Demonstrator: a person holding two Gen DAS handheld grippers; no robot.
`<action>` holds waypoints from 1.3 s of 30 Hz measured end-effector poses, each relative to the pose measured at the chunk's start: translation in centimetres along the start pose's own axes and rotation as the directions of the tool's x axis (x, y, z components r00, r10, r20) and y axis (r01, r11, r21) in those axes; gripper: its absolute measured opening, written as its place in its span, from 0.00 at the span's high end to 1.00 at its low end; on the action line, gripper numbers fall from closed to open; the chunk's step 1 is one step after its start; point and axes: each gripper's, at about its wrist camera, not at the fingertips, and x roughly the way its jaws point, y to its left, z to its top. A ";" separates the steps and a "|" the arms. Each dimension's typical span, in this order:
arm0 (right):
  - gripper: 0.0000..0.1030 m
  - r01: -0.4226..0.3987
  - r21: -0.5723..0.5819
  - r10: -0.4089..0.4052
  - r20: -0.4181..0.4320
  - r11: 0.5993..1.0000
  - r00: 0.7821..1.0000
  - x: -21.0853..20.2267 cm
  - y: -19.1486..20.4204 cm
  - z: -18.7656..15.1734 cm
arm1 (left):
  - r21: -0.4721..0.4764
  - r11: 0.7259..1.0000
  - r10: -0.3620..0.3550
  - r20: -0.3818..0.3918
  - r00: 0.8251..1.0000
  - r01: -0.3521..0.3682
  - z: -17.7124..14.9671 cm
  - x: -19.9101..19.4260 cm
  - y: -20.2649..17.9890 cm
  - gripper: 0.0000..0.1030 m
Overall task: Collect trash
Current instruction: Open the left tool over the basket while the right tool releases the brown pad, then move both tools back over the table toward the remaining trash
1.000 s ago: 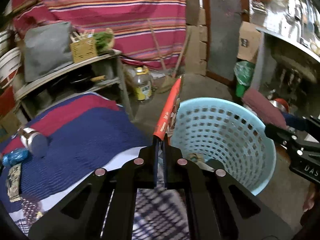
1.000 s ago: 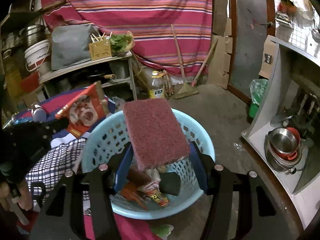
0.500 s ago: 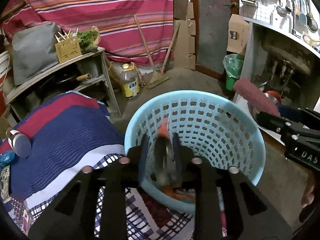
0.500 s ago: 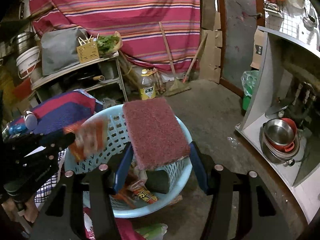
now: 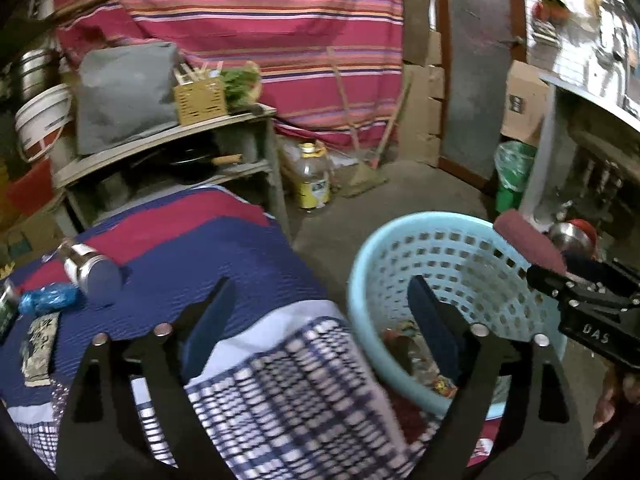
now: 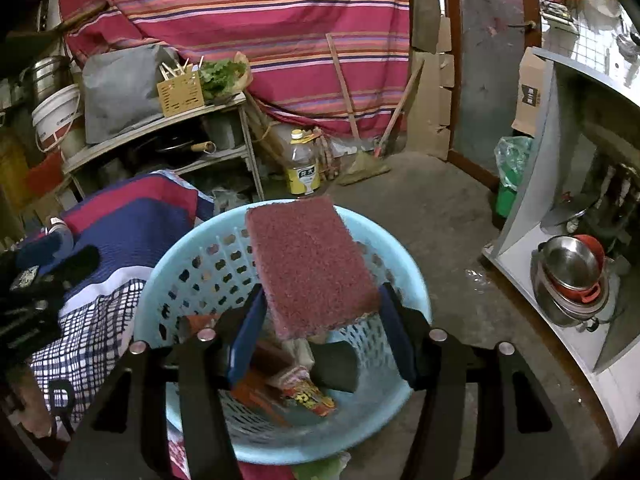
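**Red pad over the basket, ready to drop**

The right gripper (image 6: 320,312) holds a red scrubbing pad (image 6: 310,268) tight between its two blue fingers. The pad sticks up and hangs right over the light blue basket (image 6: 404,280). Down inside the basket lie some snack wrappers (image 6: 304,392) and a dark lump I cannot name.

The left gripper (image 5: 316,320) is wide open and holds nothing. One finger is over the blue and red cloth (image 5: 192,256) on the worktop, the other is over the basket's edge.

The step in hand looks like this — put the pad in with the other trash. For that, the right gripper only needs to let go, since the pad is already above the middle of the basket.

After that there is more to pick up. On the cloth lie a crumpled blue bag (image 5: 50,298), a flat wrapper (image 5: 38,350) and a shiny tin (image 5: 90,270) on its side — all well apart from the basket. The empty left gripper is nearer to them, so it would need to swing that way.
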 end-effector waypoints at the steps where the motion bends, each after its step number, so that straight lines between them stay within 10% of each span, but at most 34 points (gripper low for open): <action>1: 0.44 0.001 -0.005 -0.001 -0.002 1.000 1.000 0.3 0.3 0.0 | -0.011 1.000 0.012 0.004 1.000 -0.012 0.1 -0.2 0.7 0.12; 7: 0.22 0.023 0.001 -0.023 0.012 1.000 1.000 1.1 1.3 0.1 | -0.026 0.993 0.112 0.013 0.994 -0.111 0.0 -0.9 4.6 0.06; 19: 0.20 -0.024 -0.027 0.025 0.042 0.999 0.999 -0.9 5.5 0.2 | -0.097 0.965 0.246 0.011 0.969 -0.244 -1.2 -3.7 13.6 0.05; 39: 0.18 -0.228 -0.271 0.253 0.060 0.935 0.966 -3.7 24.1 0.3 | -0.260 0.887 0.372 -0.087 0.924 -0.382 -5.0 -6.2 29.3 0.05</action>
